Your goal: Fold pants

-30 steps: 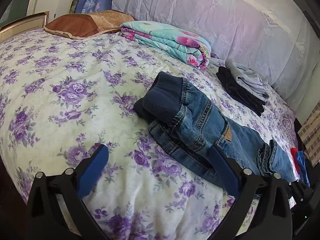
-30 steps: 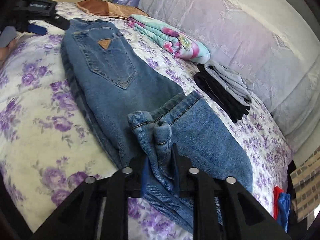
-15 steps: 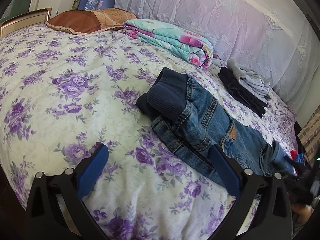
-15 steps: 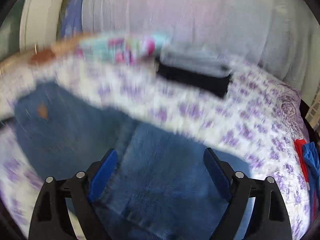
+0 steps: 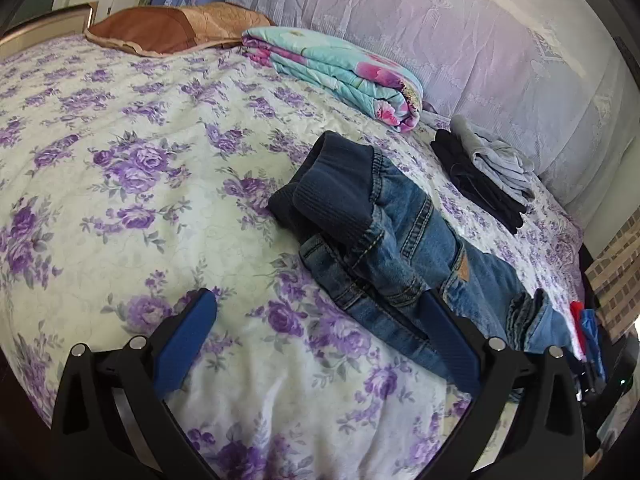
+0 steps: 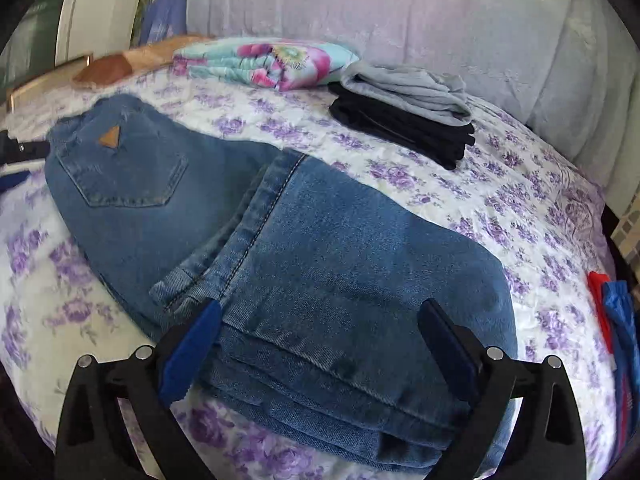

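Jaws of the right gripper [image 6: 320,340] have just been opening and are now standing spread wide, released, with blue pads hanging over the folded-back legs of the blue denim pants [image 6: 280,248] but pressing on nothing; a second ago those same pads were pinched shut on a bunched hem. The hem is now lying flat on top of the lower legs, so the legs are doubled over toward the seat, where the back pocket with its tan triangular patch is facing up. That is suggesting the first fold is laid down and let go, with a further fold of the waist end probably remaining. The left gripper [image 5: 320,344] is likewise hanging released, grasping nothing, its pads over the white bedspread with purple roses [image 5: 120,200] just short of the ribbed dark waistband, which is sitting rumpled. The pants are lying across the middle of the bed, toward its near edge. Beyond them, toward the far edge by the pale quilted headboard [image 6: 400,12], a folded turquoise and pink floral blanket [image 6: 264,62] and a stack of folded grey and black garments [image 6: 404,112] are resting.
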The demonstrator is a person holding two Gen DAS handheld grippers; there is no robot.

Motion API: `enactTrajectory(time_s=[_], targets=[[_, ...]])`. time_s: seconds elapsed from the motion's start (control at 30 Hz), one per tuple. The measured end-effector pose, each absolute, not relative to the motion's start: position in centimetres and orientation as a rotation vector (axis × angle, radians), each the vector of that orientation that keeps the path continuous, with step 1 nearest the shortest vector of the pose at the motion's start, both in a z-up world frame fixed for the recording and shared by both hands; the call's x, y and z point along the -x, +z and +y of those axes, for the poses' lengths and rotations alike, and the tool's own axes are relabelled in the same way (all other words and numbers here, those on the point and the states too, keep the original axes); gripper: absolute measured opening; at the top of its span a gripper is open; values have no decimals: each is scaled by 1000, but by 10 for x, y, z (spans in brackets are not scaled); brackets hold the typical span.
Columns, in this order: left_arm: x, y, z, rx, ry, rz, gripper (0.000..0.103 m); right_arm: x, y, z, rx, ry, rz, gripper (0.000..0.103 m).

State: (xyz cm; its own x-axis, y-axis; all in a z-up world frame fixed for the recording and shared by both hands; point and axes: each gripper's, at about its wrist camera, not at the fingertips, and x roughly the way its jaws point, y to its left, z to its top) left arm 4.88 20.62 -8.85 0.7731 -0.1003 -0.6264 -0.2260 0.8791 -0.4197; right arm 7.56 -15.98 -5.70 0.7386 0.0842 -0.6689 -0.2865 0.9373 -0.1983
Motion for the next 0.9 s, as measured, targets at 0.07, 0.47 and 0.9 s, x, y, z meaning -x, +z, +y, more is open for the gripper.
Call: enactTrajectory(time_s=[0.07,0.47,0.9], targets=[[-54,-85,212,553,43,707,99,-73,-55,-164,268,220,687,99],[-105,-99,261,991,-215,747,98,-72,-55,-170,206,259,682,100],[-129,-116,258,962,-231,761,50,-73,-56,-172,191,266,688,100]])
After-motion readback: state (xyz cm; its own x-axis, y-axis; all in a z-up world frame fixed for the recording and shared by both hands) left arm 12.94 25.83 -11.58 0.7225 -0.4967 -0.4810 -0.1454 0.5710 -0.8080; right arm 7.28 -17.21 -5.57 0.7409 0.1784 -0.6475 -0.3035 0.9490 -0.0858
